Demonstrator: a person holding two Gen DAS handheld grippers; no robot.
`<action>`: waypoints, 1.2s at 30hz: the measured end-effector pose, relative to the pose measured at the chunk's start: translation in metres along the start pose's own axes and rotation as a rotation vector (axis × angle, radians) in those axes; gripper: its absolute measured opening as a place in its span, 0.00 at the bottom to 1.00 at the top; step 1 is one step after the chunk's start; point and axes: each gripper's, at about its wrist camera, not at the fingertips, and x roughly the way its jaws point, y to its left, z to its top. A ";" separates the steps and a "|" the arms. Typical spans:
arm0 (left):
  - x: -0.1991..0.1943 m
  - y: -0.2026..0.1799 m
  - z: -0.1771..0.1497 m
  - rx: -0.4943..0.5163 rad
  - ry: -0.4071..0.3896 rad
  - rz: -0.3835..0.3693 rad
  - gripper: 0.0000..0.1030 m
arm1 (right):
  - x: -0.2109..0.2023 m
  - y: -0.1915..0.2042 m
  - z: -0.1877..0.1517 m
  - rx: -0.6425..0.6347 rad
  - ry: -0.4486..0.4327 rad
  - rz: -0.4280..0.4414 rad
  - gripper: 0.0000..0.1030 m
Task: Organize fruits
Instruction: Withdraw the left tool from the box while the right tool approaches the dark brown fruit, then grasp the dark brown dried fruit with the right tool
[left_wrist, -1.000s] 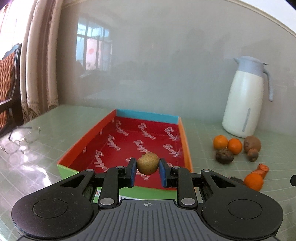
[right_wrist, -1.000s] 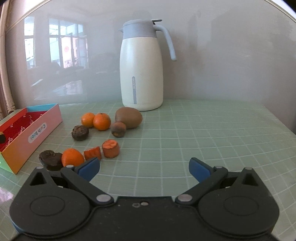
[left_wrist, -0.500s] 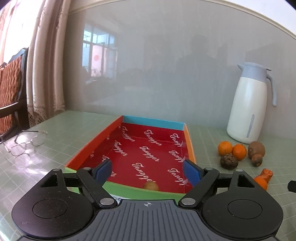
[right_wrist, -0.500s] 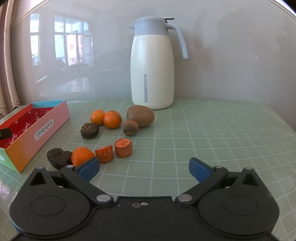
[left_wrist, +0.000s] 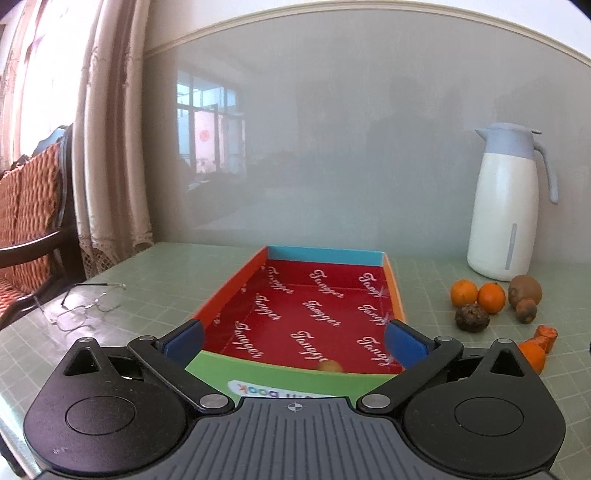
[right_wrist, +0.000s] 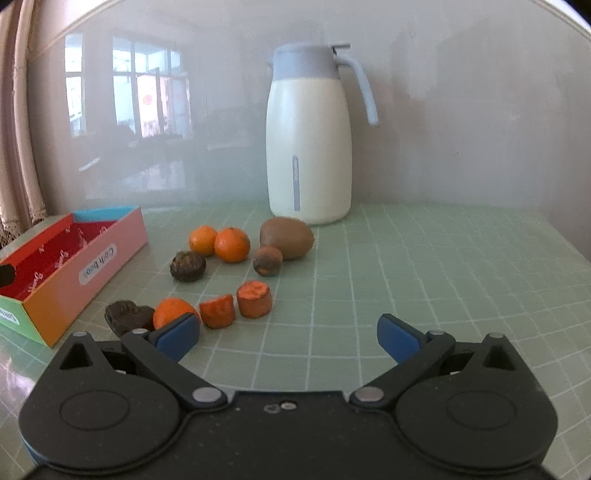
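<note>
One small fruit (left_wrist: 329, 365) in box (left_wrist: 392, 280)

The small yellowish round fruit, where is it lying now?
In the left wrist view, the small yellowish round fruit lies inside the red-lined cardboard box, against its near green wall, right of centre.

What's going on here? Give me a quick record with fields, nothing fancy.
box: red-lined box, open
in box: one small yellowish fruit, near end
on table: three oranges, kiwi, two carrot pieces, dark fruits
left gripper: open, empty, over box
right gripper: open, empty
behind: white jug
left side: eyeglasses
</note>
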 end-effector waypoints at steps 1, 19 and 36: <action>-0.001 0.002 0.000 -0.001 0.000 0.004 1.00 | -0.003 0.001 0.000 -0.007 -0.021 0.004 1.00; -0.011 0.054 -0.002 -0.083 -0.008 0.066 1.00 | -0.006 0.057 0.003 -0.115 0.002 0.189 0.76; -0.001 0.096 -0.010 -0.120 0.048 0.124 1.00 | 0.035 0.117 0.001 -0.254 0.065 0.185 0.51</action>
